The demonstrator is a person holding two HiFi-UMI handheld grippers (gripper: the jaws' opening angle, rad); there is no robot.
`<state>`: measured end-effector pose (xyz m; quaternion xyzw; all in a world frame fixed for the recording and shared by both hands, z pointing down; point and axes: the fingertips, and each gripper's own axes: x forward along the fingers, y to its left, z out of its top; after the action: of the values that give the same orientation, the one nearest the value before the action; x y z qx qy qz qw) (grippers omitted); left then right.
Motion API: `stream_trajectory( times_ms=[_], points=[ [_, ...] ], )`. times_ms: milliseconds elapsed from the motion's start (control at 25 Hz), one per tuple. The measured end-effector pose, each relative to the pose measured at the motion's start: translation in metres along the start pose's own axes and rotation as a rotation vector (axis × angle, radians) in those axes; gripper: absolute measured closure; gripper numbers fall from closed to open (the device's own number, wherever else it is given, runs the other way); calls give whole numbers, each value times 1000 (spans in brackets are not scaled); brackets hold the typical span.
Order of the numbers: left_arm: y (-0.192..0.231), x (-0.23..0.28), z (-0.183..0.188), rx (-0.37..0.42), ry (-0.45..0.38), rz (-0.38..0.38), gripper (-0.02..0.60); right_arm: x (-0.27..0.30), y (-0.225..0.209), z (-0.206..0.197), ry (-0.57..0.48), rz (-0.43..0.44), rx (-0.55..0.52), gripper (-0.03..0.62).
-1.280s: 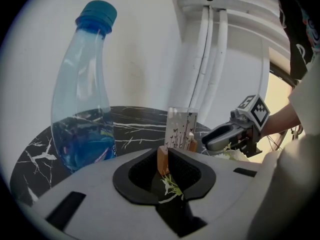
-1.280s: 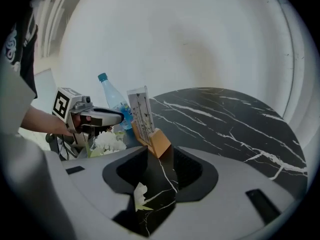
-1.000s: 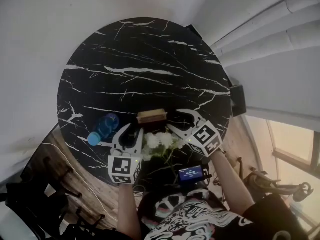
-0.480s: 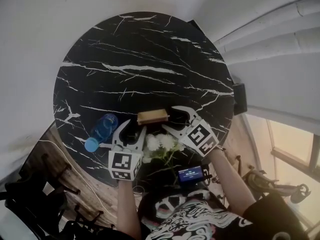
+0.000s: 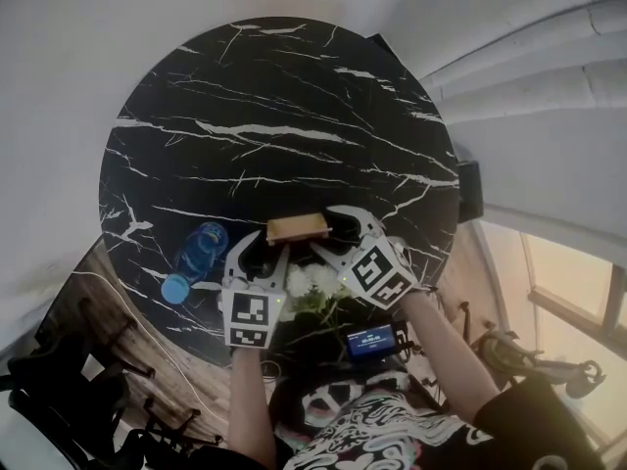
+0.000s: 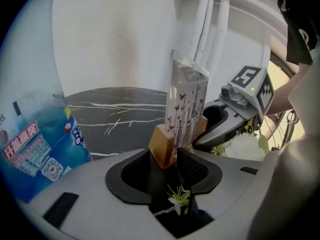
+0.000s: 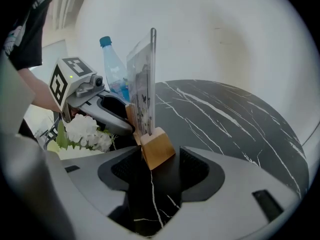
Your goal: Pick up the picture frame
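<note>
The picture frame (image 5: 299,227) is a clear pane printed with black stems and butterflies, standing upright in a wooden block on the black marble table (image 5: 274,116). My left gripper (image 5: 260,251) is open at the block's left end. In the left gripper view the block (image 6: 162,146) sits at the mouth of the left gripper (image 6: 165,166), pads apart from it. My right gripper (image 5: 331,231) is open at the right end. In the right gripper view the block (image 7: 157,153) lies just ahead of the right gripper (image 7: 157,171). The pane (image 7: 145,94) rises above both.
A blue water bottle (image 5: 196,256) lies left of the left gripper, close to its outer jaw (image 6: 35,144). White flowers (image 5: 315,280) sit between the grippers at the table's near edge. A small lit screen (image 5: 370,341) is at the person's chest. Dark chairs stand lower left.
Both grippers have come forward and down to the frame's two ends, and their jaws have spread wider. The frame has stayed upright in place.
</note>
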<state>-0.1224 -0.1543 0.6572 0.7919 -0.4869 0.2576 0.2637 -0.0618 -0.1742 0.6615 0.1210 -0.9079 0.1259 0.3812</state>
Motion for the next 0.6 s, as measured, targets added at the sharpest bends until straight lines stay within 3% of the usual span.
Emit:
stream_trajectory(
  times_ms=[280, 600],
  points=[
    [-2, 2, -3, 37, 24, 1, 430, 0, -4, 1, 5, 3, 26, 408],
    [2, 2, 3, -67, -3, 15, 446, -2, -7, 2, -10, 7, 91, 428]
  ],
)
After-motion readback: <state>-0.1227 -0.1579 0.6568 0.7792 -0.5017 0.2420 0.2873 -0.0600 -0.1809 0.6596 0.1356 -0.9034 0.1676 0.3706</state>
